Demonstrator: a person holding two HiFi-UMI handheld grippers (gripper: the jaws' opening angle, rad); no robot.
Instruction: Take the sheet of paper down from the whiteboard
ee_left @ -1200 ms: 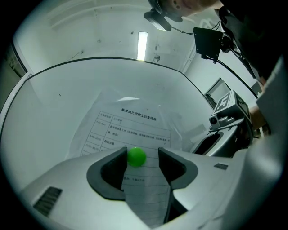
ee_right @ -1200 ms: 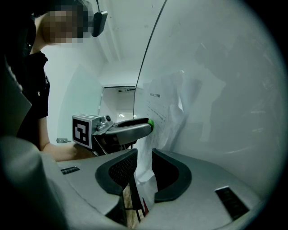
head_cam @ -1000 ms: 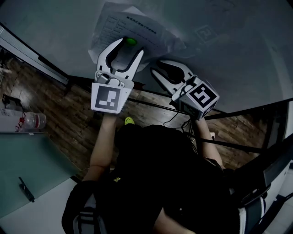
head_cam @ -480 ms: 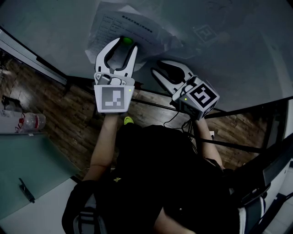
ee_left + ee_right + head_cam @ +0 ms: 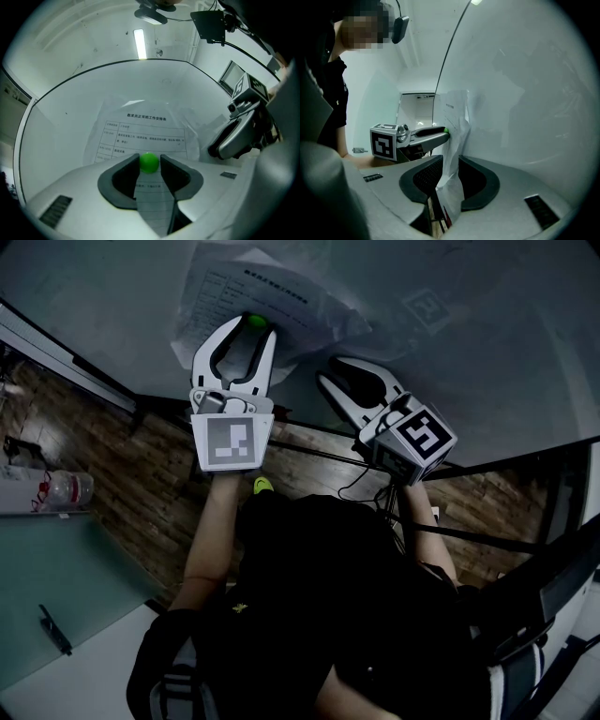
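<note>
Listed, hand-held: the left gripper (image 5: 248, 326), made with white curved jaws, lined with black pads (image 5: 118, 180) and fitted with a metal knob (image 5: 208, 401) and a black-and-white marker cube (image 5: 232, 441). The right gripper (image 5: 336, 371) is built alike, its own cube (image 5: 419, 434) trailed by a black cable (image 5: 361, 486). A black short-sleeved top (image 5: 319, 606) is worn.

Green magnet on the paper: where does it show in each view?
Head view: the green magnet is top centre, between the left tool's tips, whose jaws have just been closing.
Left gripper view: lower centre.
Right gripper view: tiny, left of centre.
Shared landmark: the sheet of paper.
</note>
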